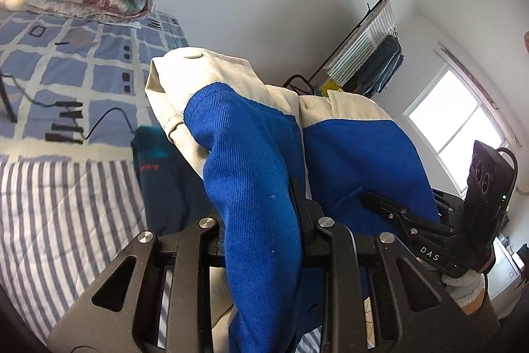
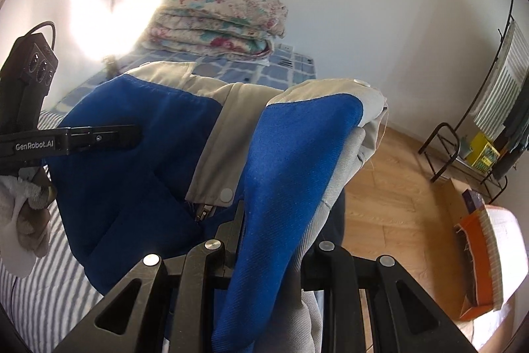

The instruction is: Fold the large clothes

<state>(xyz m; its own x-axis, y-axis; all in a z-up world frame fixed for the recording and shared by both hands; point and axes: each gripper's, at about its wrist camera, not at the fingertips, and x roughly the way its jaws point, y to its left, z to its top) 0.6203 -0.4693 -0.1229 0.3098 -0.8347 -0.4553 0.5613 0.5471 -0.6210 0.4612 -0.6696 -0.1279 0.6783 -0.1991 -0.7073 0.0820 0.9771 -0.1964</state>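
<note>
Daylight room, bright overall. Window (image 1: 459, 124) on my left view is blown out white. Glare streak burns the top-left corner there. My right view has a big flare blob on the wall (image 2: 115, 9), probably a lamp behind it. Heavy fisheye bending and dark vignette at edges. Close fabric slightly soft.

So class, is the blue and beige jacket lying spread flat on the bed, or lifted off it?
Lifted. The jacket hangs bunched between the left gripper and right gripper, above the striped bedding.
</note>
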